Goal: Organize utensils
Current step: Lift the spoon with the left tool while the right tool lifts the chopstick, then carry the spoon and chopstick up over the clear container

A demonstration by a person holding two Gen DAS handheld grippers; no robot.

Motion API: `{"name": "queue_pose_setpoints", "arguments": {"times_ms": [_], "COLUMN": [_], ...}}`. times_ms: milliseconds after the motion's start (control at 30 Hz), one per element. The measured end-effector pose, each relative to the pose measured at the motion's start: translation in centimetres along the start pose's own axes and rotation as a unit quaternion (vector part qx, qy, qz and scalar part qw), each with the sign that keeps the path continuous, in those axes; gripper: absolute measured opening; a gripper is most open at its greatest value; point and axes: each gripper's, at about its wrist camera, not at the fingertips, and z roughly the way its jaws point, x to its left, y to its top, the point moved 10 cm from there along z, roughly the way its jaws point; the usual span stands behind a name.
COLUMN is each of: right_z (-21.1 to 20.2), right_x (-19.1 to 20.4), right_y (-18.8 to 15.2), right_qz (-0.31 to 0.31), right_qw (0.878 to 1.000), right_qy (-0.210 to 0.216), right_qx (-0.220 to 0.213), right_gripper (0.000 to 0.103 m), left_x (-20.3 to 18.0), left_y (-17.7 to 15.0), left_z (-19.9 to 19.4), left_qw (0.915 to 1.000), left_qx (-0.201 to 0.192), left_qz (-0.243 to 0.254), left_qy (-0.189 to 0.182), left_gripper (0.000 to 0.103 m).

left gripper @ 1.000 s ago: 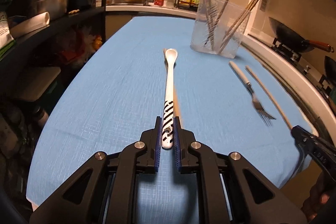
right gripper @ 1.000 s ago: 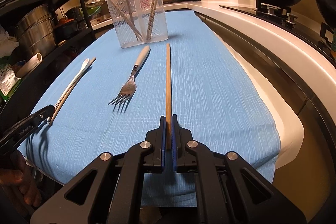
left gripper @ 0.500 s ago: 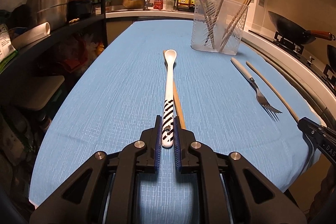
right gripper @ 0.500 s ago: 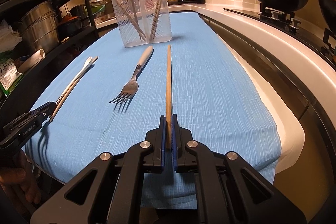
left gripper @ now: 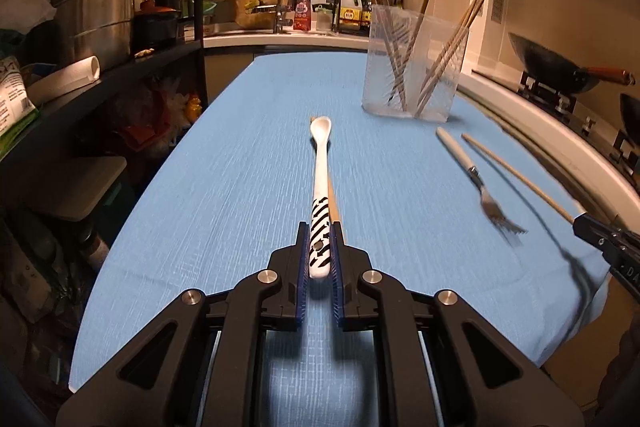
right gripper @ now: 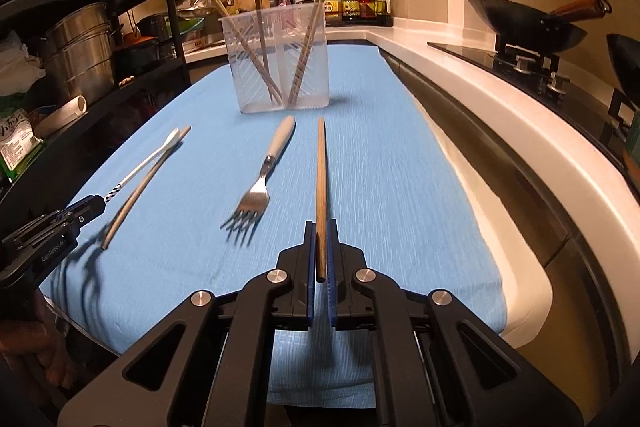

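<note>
My left gripper is shut on the striped handle of a white spoon and holds it above the blue cloth. A wooden chopstick lies on the cloth under it. My right gripper is shut on a wooden chopstick that points at the clear plastic holder. The holder stands at the far end with several chopsticks in it. A fork with a pale handle lies between the two grippers. The spoon also shows in the right wrist view, with the lying chopstick beside it.
The blue cloth covers the table. Black shelves with steel pots stand along the left. A white counter edge and a stove with a wok run along the right. A sink and bottles are at the back.
Both grippers have risen and tilted up with the spoon and the chopstick still held. The spoon now hangs clear of the chopstick on the cloth. The fork has not moved.
</note>
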Motion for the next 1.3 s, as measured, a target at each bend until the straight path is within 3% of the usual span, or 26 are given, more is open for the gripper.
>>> {"name": "queue_pose_setpoints", "arguments": {"times_ms": [233, 733, 967, 1300], "right_z": [-2.0, -4.8, -5.6, -6.9], "right_x": [0.2, 0.1, 0.2, 0.8], "right_y": [2.9, 14.2, 18.5, 21.9], "right_qz": [-0.017, -0.033, -0.036, -0.049], "right_qw": [0.999, 0.994, 0.992, 0.994], "right_qy": [-0.006, 0.004, 0.017, 0.007], "right_qx": [-0.027, -0.106, -0.12, -0.095], "right_gripper": [0.005, 0.005, 0.005, 0.005], "left_x": [-0.5, 0.1, -0.7, -3.7], "left_y": [2.5, 11.3, 14.8, 18.4], "left_z": [-2.0, -2.3, -1.8, -1.5], "left_qw": [0.9994, 0.9966, 0.9966, 0.9938], "left_qx": [-0.03, -0.063, -0.044, 0.032], "left_qz": [0.008, -0.006, 0.005, 0.02], "left_qy": [-0.014, -0.053, -0.069, -0.104], "left_gripper": [0.009, 0.006, 0.006, 0.006]}}
